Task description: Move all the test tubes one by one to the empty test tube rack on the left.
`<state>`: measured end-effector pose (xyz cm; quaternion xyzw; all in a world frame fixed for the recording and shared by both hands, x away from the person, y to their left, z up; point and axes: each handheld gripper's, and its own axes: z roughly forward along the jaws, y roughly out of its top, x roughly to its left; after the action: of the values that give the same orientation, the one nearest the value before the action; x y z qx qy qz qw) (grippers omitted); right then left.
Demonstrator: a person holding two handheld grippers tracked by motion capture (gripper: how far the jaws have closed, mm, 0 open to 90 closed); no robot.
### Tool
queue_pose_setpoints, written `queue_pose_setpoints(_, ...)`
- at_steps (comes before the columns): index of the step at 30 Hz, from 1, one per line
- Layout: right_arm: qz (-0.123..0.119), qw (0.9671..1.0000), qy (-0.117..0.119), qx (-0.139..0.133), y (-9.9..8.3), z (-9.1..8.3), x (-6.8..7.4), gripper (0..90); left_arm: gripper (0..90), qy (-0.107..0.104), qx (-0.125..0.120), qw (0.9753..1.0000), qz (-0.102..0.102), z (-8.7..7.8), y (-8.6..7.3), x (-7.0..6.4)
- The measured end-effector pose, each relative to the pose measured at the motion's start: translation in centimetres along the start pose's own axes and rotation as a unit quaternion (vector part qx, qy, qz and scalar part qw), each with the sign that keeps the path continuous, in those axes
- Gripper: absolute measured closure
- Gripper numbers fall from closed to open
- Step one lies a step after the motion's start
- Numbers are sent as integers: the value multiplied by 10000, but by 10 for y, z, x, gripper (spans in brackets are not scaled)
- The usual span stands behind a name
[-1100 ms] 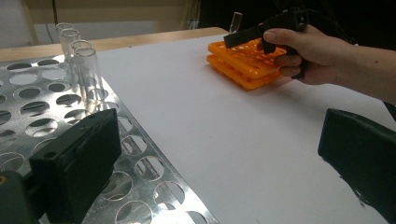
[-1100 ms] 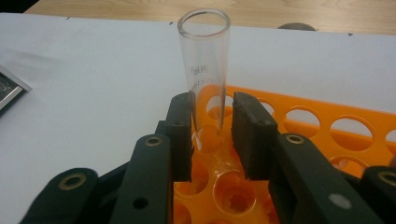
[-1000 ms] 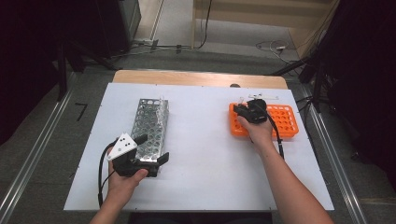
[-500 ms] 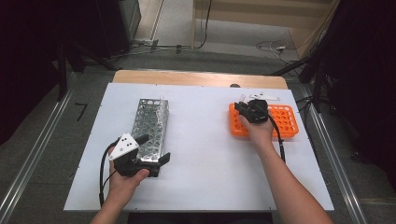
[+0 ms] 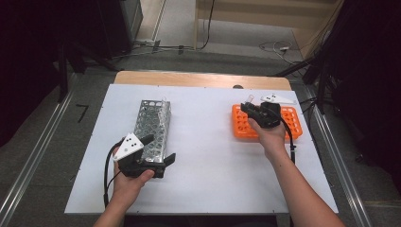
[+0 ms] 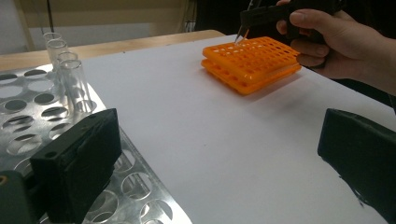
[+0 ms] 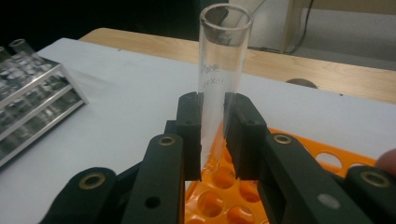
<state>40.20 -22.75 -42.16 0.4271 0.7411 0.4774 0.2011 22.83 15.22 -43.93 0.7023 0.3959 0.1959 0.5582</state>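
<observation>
The right gripper (image 7: 212, 135) pinches a glass test tube (image 7: 222, 70) upright above the orange rack (image 7: 299, 186); the left gripper (image 6: 219, 168), jaws spread, steadies the metal rack (image 6: 28, 112).

The glass test tube (image 7: 219, 88) bears faint white printing just below its rim, in two short lines; the lower looks like "PYREX" but is too blurred to read surely. No other lettering is legible.

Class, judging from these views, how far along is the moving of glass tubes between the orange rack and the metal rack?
Done: several tubes stand in the metal rack. In hand: the right gripper clamps one test tube upright over the orange rack; the left gripper, open, steadies the metal rack. Left: carrying that tube across; other tubes remaining can't be told.
</observation>
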Motion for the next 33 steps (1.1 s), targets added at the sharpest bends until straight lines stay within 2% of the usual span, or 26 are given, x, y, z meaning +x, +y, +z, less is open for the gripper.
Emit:
queue_pose_setpoints(4,-83,9999,137,-19,-2,-12,8,740,0,-51,15,10000,61,3,5,-4)
queue_pose_setpoints(7,-290,9995,118,-13,-7,-23,18,741,0,-91,5,9999,109,6,8,-8)
queue_pose_setpoints(15,-618,9972,425,23,-20,-40,45,741,1,-247,12,9996,166,15,18,-16)
queue_pose_setpoints(17,-632,9967,515,51,-24,-42,50,740,3,-278,31,9994,207,19,20,-19)
queue_pose_setpoints(27,-930,9911,936,174,-46,-55,82,741,19,-558,97,9980,293,35,33,-32)
queue_pose_setpoints(33,-1113,9870,1135,248,-54,-58,97,741,40,-634,147,9975,263,40,32,-38)
